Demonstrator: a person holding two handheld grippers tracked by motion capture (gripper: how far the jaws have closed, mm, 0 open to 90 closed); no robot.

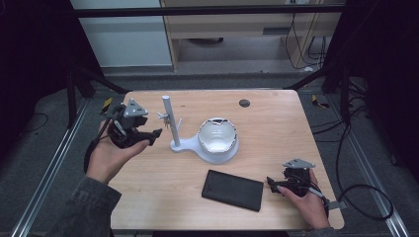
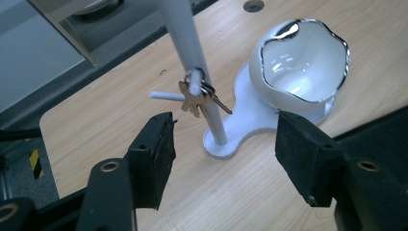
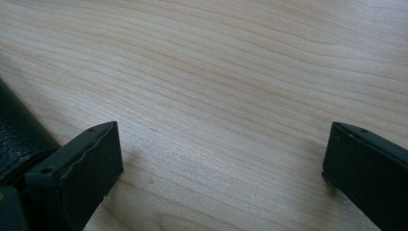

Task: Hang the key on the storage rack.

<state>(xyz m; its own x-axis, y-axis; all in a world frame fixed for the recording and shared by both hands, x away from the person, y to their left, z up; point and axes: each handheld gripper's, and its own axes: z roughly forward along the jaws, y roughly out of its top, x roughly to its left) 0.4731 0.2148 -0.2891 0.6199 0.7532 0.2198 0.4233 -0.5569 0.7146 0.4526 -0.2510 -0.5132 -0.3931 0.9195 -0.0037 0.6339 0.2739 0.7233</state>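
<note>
Left tool [image 2: 223, 154] released, jaws wide, lined up on the keys [image 2: 197, 96] hanging from the white stand's post [image 2: 192, 57], frame centre. Looks like the approach step; next: advance, pinch the keys, lift off the peg. Right tool [image 3: 221, 168] released, low on tabletop [image 3: 216, 72] beside black case [image 1: 233, 189].

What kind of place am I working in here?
Probably a lab or recording workstation, not a home: a wooden table in a dark metal frame, loose cables on grey carpet, office cabinets behind.
</note>
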